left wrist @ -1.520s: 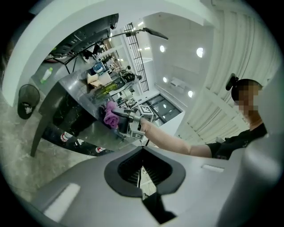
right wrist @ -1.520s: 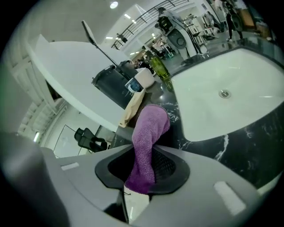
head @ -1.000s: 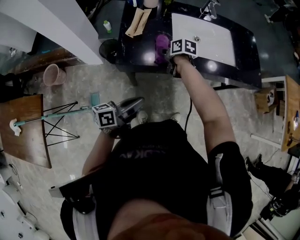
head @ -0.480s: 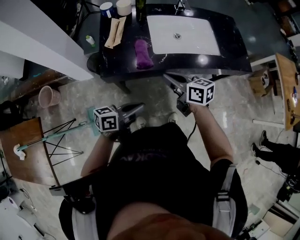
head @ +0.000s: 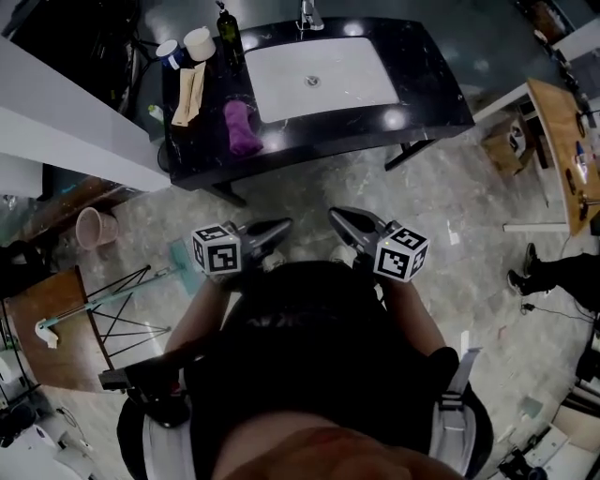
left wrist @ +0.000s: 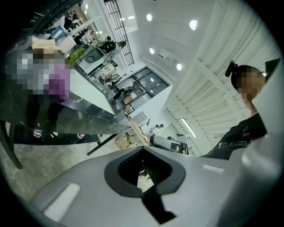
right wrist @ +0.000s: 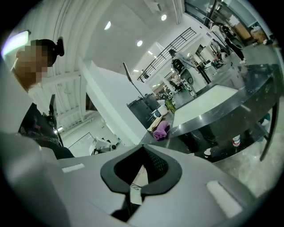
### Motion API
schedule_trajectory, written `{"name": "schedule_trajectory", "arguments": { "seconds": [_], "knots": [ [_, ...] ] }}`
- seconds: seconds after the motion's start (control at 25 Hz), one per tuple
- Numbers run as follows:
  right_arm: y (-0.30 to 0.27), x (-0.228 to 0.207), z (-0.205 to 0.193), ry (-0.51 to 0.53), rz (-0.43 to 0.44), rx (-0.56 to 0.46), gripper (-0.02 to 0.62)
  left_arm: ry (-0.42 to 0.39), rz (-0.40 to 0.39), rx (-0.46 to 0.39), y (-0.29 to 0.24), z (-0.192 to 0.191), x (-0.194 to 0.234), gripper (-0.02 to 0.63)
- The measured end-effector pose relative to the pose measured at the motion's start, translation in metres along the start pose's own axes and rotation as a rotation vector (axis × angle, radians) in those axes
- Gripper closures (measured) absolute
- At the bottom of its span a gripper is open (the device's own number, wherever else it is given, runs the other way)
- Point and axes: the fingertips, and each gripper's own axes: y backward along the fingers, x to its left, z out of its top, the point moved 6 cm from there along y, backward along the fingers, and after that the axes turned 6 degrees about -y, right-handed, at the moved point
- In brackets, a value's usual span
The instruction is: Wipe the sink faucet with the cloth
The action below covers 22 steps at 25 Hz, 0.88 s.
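The purple cloth (head: 242,127) lies crumpled on the black counter (head: 431,94), just left of the white sink basin (head: 323,80). The chrome faucet (head: 307,13) stands at the basin's far edge. My two grippers hang over the floor close to the body, well short of the counter. The left gripper (head: 281,226) is shut with nothing in it. The right gripper (head: 336,217) is shut and empty too. The cloth (left wrist: 57,84) appears far off in the left gripper view, beyond the shut left gripper (left wrist: 143,148). It also shows as a small cloth (right wrist: 162,130) past the right gripper (right wrist: 143,148).
A dark bottle (head: 225,28), two cups (head: 199,42) and a beige strip (head: 189,94) stand on the counter's left end. A pink bucket (head: 96,228) and a wooden table (head: 47,337) lie to the left. A wooden desk (head: 562,150) and a box (head: 509,141) are on the right.
The right gripper was at the cloth on the counter; it has let go, shut, and drawn back to the body. The cloth stays on the counter. The left gripper shifted slightly.
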Motion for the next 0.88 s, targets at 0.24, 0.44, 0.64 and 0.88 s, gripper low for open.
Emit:
{"name": "schedule_trajectory", "arguments": {
  "seconds": [0.24, 0.44, 0.64, 0.88],
  "knots": [
    [0.037, -0.014, 0.002, 0.001, 0.002, -0.015, 0.586, -0.013, 0.004, 0.001, -0.038, -0.007, -0.02, 0.606],
    [0.058, -0.027, 0.003, -0.044, 0.031, -0.021, 0.586, -0.009, 0.029, -0.01, -0.054, -0.013, -0.029, 0.606],
    [0.067, -0.033, 0.006, -0.059, 0.054, -0.012, 0.586, -0.002, 0.049, -0.027, -0.063, -0.018, -0.034, 0.606],
    [0.069, -0.034, 0.004, -0.053, 0.081, 0.006, 0.586, -0.001, 0.068, -0.03, -0.067, -0.025, -0.039, 0.606]
  ]
}}
